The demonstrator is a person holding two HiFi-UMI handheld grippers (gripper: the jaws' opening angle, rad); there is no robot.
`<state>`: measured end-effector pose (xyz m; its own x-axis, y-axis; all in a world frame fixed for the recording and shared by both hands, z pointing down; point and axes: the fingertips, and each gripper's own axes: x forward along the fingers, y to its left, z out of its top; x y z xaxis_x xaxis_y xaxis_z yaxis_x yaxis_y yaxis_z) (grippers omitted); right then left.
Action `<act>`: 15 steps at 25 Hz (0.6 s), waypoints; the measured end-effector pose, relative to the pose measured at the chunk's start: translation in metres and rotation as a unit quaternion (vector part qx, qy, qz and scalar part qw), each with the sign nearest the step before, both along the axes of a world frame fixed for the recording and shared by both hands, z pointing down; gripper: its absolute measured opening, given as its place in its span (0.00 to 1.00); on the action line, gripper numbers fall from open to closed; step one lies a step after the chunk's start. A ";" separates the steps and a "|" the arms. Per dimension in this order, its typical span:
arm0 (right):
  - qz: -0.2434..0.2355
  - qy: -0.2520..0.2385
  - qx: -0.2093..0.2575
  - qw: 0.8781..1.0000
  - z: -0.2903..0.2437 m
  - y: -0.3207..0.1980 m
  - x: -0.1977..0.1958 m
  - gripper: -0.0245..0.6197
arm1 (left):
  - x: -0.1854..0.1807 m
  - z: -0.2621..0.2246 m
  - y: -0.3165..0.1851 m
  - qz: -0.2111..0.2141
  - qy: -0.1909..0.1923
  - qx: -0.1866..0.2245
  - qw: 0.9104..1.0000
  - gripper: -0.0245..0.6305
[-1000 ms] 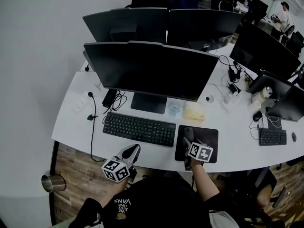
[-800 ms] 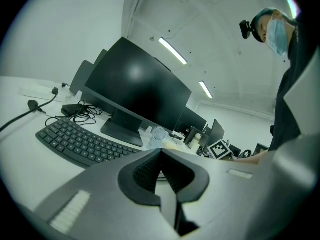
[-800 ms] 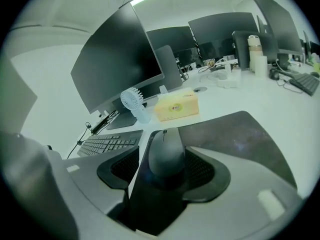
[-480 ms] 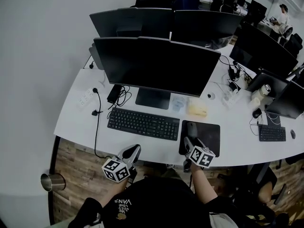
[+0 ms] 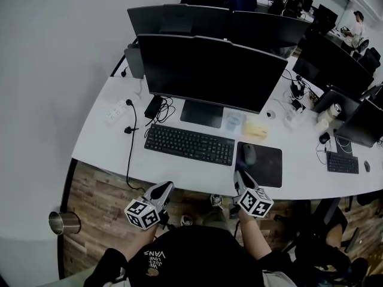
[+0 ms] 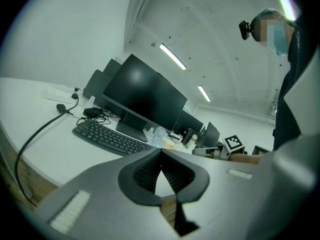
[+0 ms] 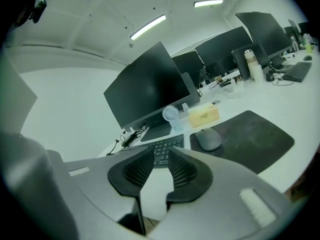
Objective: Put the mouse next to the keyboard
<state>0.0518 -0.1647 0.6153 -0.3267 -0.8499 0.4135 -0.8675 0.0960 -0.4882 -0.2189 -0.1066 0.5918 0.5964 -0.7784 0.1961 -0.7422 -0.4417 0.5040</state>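
White and smooth, the desk point(image 5: 105, 145) has a rounded front edge above a floor of brown wood planks point(image 5: 99, 199). Toward its middle stands a flat black monitor point(image 5: 209, 70) on a rectangular foot. Before that lies the keyboard point(image 5: 190, 144), a low black slab of matte keys running along the front edge. Just beside the keyboard's right end lies a dull, dark rectangular mouse pad point(image 5: 268, 166) with rounded corners. The mouse point(image 5: 248, 154), a smooth grey oval dome, sits on the pad's far left corner, near the keyboard's right end but apart from it. Behind the pad stand a small round white fan point(image 7: 170, 113) and a pale yellow box point(image 7: 205, 115). Both tongs hang just off the desk's front edge. The left gripper point(image 5: 166, 187) has its grey plastic jaws pressed together, the black ribbed pads meeting at the tips with nothing between them. The right gripper point(image 5: 240, 176) has just been closing; a narrow gap shows between its ribbed pads, and they pinch nothing.
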 end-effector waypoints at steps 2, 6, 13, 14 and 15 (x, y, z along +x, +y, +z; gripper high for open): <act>-0.002 -0.003 0.013 1.000 -0.010 0.008 -0.008 0.14 | -0.007 -0.001 0.009 0.000 0.004 0.001 1.000 0.04; -0.017 -0.004 0.030 0.999 -0.024 0.022 -0.026 0.05 | -0.018 -0.002 0.020 -0.003 0.005 0.004 1.000 0.04; -0.093 0.019 0.027 0.995 -0.025 0.038 -0.061 0.05 | -0.030 -0.006 0.034 -0.032 0.009 0.015 0.999 0.04; -0.103 0.019 0.029 0.994 -0.027 0.038 -0.064 0.05 | -0.031 -0.007 0.035 -0.039 0.009 0.017 0.999 0.04; -0.113 0.019 0.031 0.993 -0.029 0.039 -0.066 0.05 | -0.032 -0.007 0.036 -0.045 0.009 0.018 0.999 0.04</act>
<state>-0.0141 -0.1259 0.5866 -0.4968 -0.7812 0.3781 -0.8379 0.3184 -0.4433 -0.2505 -0.0702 0.5844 0.5262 -0.8356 0.1580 -0.7714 -0.3908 0.5022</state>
